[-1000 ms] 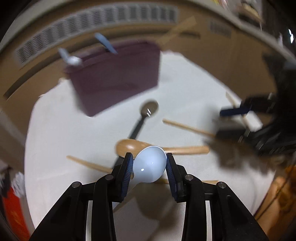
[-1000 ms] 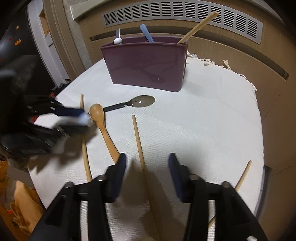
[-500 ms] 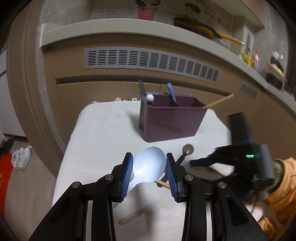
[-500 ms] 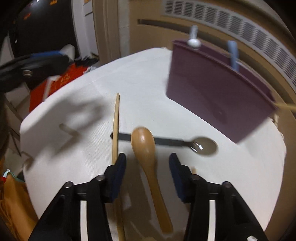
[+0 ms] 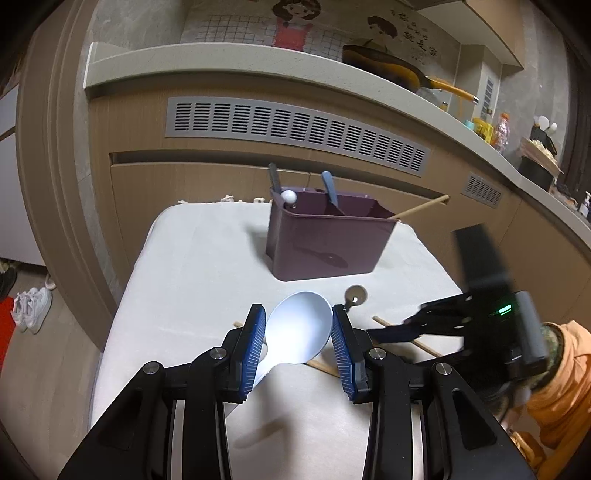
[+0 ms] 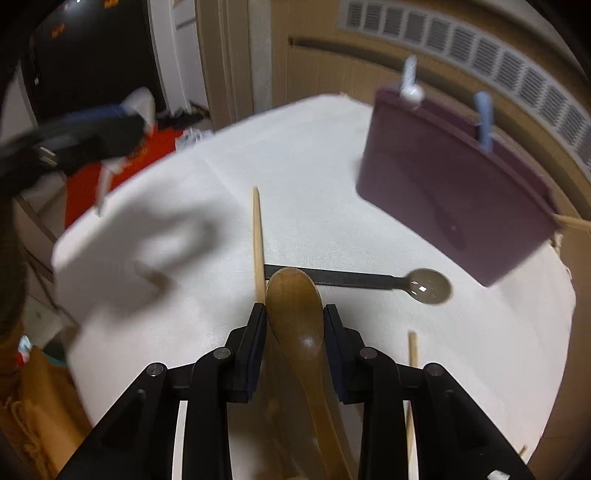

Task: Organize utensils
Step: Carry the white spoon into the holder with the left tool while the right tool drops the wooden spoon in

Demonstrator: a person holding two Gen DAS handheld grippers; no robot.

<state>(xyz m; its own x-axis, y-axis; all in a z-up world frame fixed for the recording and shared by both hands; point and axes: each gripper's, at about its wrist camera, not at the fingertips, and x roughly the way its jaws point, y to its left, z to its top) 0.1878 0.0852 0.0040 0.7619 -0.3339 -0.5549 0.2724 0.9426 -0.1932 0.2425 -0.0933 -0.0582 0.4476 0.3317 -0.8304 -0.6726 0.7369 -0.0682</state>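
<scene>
Right wrist, jaws closing round wooden spoon

**Legible text and signs: inventory**

Wall illustration, left wrist view: a tiled wall behind the counter carries cartoon figures; beside the right-hand figure run two short vertical columns of dark East Asian characters, too small and distorted to read with confidence.

Right gripper's housing, left wrist view: one small green indicator light, lit; no lettering visible.

Bottles on the counter, left wrist view: coloured labels present, print too small to read.

Dark panel, right wrist view, upper left: a few orange glowing marks, blurred, unreadable.

Utensils, purple holder, cloth: no markings, brands or numbers visible.
</scene>
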